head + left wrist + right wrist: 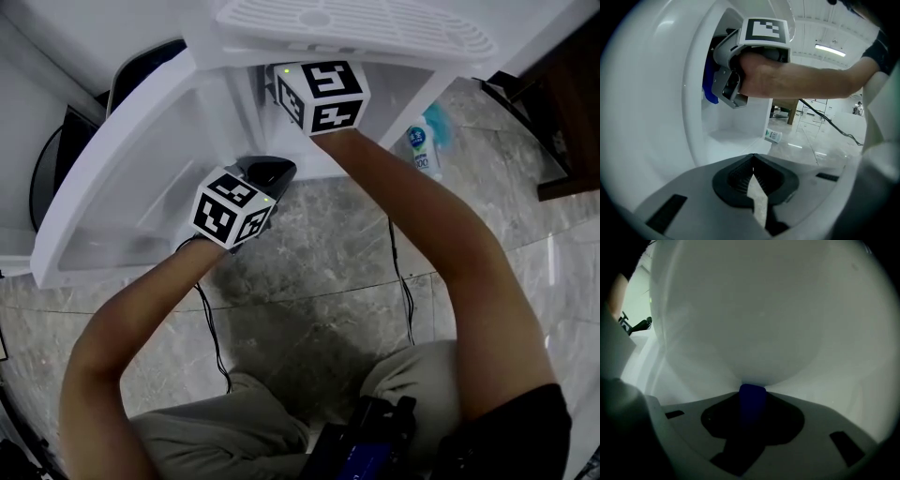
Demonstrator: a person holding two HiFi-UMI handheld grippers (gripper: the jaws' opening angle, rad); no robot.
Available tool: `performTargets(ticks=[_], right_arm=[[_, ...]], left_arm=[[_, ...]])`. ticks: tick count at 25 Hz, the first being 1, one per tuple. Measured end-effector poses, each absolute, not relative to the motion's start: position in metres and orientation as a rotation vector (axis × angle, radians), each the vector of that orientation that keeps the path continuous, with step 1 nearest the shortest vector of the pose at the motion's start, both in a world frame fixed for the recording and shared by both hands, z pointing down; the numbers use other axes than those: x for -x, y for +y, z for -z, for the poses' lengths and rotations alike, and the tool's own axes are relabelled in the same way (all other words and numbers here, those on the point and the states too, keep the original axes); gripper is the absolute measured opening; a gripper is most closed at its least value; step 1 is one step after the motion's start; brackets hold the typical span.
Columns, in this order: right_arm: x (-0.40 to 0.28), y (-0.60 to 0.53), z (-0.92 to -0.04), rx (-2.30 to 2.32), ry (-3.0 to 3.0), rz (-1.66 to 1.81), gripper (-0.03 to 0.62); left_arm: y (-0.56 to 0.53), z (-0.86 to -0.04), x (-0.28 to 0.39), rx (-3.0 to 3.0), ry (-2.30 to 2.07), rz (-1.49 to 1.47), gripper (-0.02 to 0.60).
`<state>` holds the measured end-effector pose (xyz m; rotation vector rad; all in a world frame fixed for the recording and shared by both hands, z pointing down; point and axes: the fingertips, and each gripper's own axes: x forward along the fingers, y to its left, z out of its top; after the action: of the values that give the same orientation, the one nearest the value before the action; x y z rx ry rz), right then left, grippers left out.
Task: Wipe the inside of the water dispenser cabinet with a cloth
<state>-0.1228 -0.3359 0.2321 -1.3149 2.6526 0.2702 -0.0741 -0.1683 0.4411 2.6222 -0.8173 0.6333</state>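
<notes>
The white water dispenser cabinet (pixel 281 56) stands open, its door (pixel 122 187) swung out to the left. My right gripper (pixel 752 393) reaches inside and is shut on a blue cloth (pixel 752 404), which is pressed against the white inner wall (pixel 754 324). In the head view only that gripper's marker cube (pixel 321 94) shows; its jaws are hidden in the cabinet. The left gripper view shows the blue cloth (pixel 709 89) at the cabinet's opening. My left gripper (pixel 753 163) is shut with nothing between its fingers, beside the door's inner face (pixel 647 117).
A plastic bottle (pixel 424 150) with a blue top lies on the marble floor (pixel 309 281) to the cabinet's right. Black cables (pixel 403 281) trail across the floor towards the person's knees. The drip tray grille (pixel 356 23) juts out above the opening.
</notes>
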Motion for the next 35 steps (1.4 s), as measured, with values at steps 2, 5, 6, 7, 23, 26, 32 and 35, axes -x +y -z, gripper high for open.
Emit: performTargets(ticks=[2,5,6,7,23,26,32,35], right_arm=[[0.123,-0.342,-0.233,1.332,2.648,-0.273,0.107],[0.122,-0.356,-0.229,1.374,2.619,-0.265,0.107],[0.122,-0.359,-0.227,1.387,2.610,-0.265,0.108],[0.122,-0.361,-0.226,1.394,2.605,-0.267,0.109],[0.123,-0.353,-0.230,1.360,2.659,-0.303,0.107],[0.123,-0.360,-0.232,1.373,2.669,-0.342,0.107],[0.125,-0.336,-0.233,1.271,2.747,-0.328,0.107],[0.123,-0.312,-0.238,1.148,2.837,-0.293,0.109]], left_arm=[[-0.164,-0.442,0.073,-2.615,-0.807,-0.634,0.008],[-0.156,-0.442,0.074,-2.588,-0.777,-0.610,0.008],[-0.155,-0.442,0.075,-2.570,-0.770,-0.589,0.008],[-0.155,-0.441,0.077,-2.552,-0.769,-0.568,0.008],[-0.156,-0.449,0.065,-2.572,-0.739,-0.607,0.008],[-0.157,-0.450,0.072,-2.570,-0.764,-0.619,0.008],[-0.178,-0.424,0.084,-2.616,-0.957,-0.486,0.008],[-0.182,-0.406,0.078,-2.675,-0.994,-0.436,0.009]])
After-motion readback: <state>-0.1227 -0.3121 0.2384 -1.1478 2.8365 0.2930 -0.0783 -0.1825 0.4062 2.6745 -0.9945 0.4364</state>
